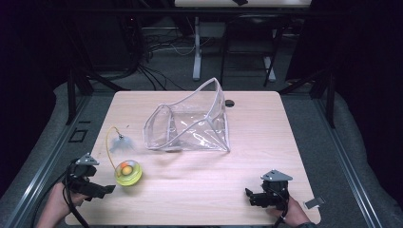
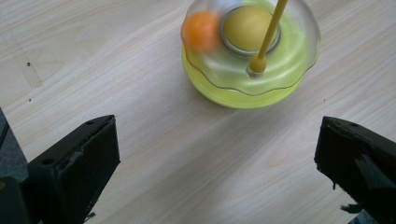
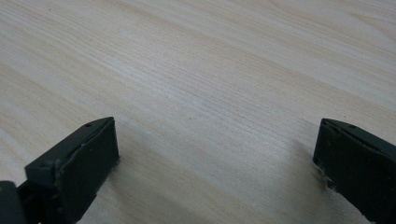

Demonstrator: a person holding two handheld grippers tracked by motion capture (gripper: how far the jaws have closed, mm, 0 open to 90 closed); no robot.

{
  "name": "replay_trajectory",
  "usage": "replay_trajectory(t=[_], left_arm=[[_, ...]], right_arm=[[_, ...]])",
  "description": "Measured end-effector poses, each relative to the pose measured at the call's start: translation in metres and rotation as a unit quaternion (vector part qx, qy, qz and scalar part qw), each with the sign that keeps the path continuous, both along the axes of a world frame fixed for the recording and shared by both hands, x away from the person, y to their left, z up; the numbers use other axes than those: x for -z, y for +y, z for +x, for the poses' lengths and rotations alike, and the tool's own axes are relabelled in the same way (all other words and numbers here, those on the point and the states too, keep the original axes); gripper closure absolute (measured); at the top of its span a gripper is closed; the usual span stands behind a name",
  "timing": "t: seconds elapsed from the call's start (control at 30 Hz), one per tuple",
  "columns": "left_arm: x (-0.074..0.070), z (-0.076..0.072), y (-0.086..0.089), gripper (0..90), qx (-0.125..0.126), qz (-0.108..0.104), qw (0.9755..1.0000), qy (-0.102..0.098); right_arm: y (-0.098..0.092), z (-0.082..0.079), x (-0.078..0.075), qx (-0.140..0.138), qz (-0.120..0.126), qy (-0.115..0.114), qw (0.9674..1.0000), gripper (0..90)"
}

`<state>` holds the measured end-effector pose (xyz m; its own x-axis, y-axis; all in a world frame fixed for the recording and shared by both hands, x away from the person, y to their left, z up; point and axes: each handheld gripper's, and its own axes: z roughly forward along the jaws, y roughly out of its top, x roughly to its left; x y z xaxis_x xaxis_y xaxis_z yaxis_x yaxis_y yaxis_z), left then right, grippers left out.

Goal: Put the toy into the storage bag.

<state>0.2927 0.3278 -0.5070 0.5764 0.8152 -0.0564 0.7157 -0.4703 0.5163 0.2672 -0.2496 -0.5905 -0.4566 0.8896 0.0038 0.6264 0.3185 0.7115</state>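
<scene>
Sitting flat on the wooden table (image 1: 199, 180), the round yellow-green toy (image 2: 250, 56) lies just ahead of the left gripper (image 2: 217, 158), slightly toward its right jaw, apart from both. An orange ball (image 2: 200, 31) sits under its clear dome, and a thin yellow wand (image 1: 110, 142) rises from it, arching away toward a blurred tuft (image 1: 121, 142). Left jaws stand wide apart, holding nothing. Beyond lies a clear plastic pouch (image 1: 190, 126), mouth open leftward. The right gripper (image 3: 217, 158), well apart, gapes equally wide over bare wood.
</scene>
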Motion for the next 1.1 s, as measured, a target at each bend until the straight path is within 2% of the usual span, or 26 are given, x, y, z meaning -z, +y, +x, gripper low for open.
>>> replay_trajectory(t=[0.17, 0.47, 0.57, 0.77, 0.9, 1.1], left_arm=[[-0.006, 0.003, -0.001, 0.0, 0.004, -0.004, 1.0, 0.001], [-0.028, 0.011, -0.005, 0.0, 0.02, -0.003, 0.9998, 0.0], [-0.037, 0.015, -0.007, 0.0, 0.028, -0.005, 0.9995, -0.014], [-0.052, 0.025, -0.009, 0.0, 0.034, -0.009, 0.9991, -0.021], [-0.066, 0.035, -0.014, 0.0, 0.037, -0.006, 0.9992, -0.012], [-0.072, 0.043, -0.023, 0.0, 0.048, 0.011, 0.9988, 0.0]], right_arm=[[0.0, 0.0, 0.0, 0.0, 0.0, 0.0, 1.0, 0.0], [0.0, 0.0, 0.0, 0.0, 0.0, 0.0, 1.0, 0.0], [0.0, 0.0, 0.0, 0.0, 0.0, 0.0, 1.0, 0.0], [0.0, 0.0, 0.0, 0.001, 0.0, 0.001, 1.0, 0.0], [0.0, 0.0, 0.0, 0.001, 0.0, 0.001, 1.0, 0.0], [0.0, 0.0, 0.0, 0.001, 0.0, 0.001, 1.0, 0.0]])
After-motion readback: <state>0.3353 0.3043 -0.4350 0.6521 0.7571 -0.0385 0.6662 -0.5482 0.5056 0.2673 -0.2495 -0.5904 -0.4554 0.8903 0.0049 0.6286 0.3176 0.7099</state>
